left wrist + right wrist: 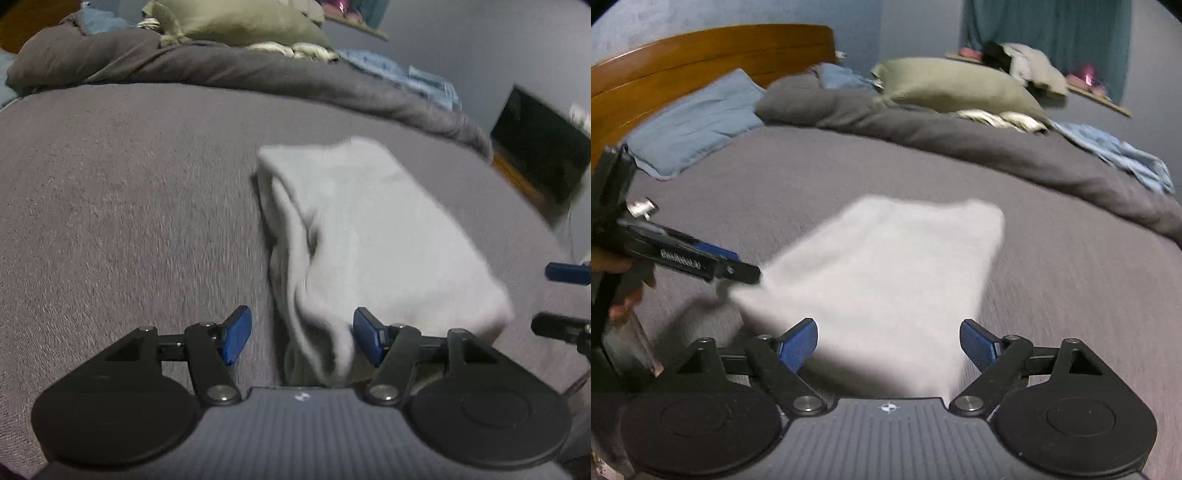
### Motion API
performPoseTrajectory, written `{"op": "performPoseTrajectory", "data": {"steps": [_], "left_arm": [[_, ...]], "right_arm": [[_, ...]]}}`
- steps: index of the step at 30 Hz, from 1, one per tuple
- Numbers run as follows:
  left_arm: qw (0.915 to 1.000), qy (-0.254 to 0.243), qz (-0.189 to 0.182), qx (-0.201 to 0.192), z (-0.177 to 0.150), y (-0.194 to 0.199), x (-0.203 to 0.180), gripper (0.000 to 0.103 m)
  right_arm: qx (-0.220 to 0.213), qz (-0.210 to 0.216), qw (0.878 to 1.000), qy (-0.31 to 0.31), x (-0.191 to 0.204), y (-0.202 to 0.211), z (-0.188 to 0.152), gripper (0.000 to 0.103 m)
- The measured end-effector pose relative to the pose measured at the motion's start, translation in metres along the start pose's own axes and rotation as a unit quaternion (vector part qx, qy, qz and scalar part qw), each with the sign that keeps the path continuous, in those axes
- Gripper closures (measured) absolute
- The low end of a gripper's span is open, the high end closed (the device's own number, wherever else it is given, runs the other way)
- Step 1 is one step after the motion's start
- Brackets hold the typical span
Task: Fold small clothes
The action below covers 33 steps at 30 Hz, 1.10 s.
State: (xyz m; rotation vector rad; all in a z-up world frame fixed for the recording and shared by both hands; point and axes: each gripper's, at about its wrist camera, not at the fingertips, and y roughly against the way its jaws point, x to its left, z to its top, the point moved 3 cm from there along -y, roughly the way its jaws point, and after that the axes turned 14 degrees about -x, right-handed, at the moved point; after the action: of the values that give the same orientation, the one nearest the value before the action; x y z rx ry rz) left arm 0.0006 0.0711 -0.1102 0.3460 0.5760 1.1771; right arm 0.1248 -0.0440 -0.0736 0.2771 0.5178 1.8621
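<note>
A white folded cloth [373, 236] lies on the grey bed cover [129, 221]; it also shows in the right wrist view [886, 273]. My left gripper [301, 338] is open, and the cloth's near edge hangs between its blue pads [365, 339]. In the right wrist view the left gripper [738, 271] sits at the cloth's left corner. My right gripper [888, 347] is open, with the cloth's near edge between its blue pads [798, 345]. Its fingertips [565, 273] show at the right edge of the left wrist view. The cloth is blurred by motion.
A rolled dark grey duvet [923, 129] lies across the far side of the bed. An olive pillow [956, 86], a blue pillow [694, 122] and a light blue garment [1123, 155] lie beyond it. A wooden headboard [683, 59] stands at the left. A dark screen [543, 147] stands off the bed.
</note>
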Motion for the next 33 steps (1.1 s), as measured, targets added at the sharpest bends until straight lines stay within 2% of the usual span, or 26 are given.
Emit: {"op": "performPoseTrajectory", "data": {"steps": [3,4,8,10,14,18,24,27,30,33], "left_arm": [[0.9991,-0.042,0.01,-0.006,-0.011,-0.006,-0.009,0.043],[0.9988,-0.045,0.015,-0.008,-0.013,-0.008,-0.01,0.043],[0.9977,-0.054,0.036,-0.02,-0.014,-0.019,-0.008,0.043],[0.9959,-0.073,0.045,-0.028,-0.013,-0.026,-0.008,0.043],[0.9946,-0.084,0.054,-0.027,-0.013,-0.043,-0.002,0.033],[0.9961,-0.066,0.054,-0.024,-0.012,-0.052,0.008,0.03],[0.9946,-0.087,0.05,-0.028,-0.01,-0.061,0.009,0.028],[0.995,-0.082,0.052,-0.027,-0.009,-0.064,0.01,0.028],[0.9946,-0.084,0.055,-0.028,-0.009,-0.065,0.008,0.028],[0.9947,-0.082,0.056,-0.029,-0.01,-0.066,0.007,0.028]], "right_arm": [[0.019,-0.017,0.997,0.074,0.012,-0.011,-0.031,0.016],[0.025,-0.026,0.997,0.075,0.01,-0.016,-0.037,0.016],[0.038,-0.053,0.998,-0.025,0.004,-0.026,-0.064,0.016],[0.02,-0.07,0.996,-0.046,-0.004,-0.029,-0.073,0.016],[-0.005,-0.096,0.993,-0.073,-0.011,-0.039,-0.082,0.016],[-0.017,-0.113,0.992,-0.06,-0.015,-0.051,-0.09,0.019],[-0.024,-0.147,0.988,-0.041,-0.028,-0.045,-0.099,0.022],[-0.042,-0.155,0.984,-0.074,-0.036,-0.04,-0.098,0.023],[-0.056,-0.162,0.983,-0.071,-0.031,-0.036,-0.097,0.029],[-0.058,-0.159,0.983,-0.069,-0.023,-0.036,-0.096,0.029]]}}
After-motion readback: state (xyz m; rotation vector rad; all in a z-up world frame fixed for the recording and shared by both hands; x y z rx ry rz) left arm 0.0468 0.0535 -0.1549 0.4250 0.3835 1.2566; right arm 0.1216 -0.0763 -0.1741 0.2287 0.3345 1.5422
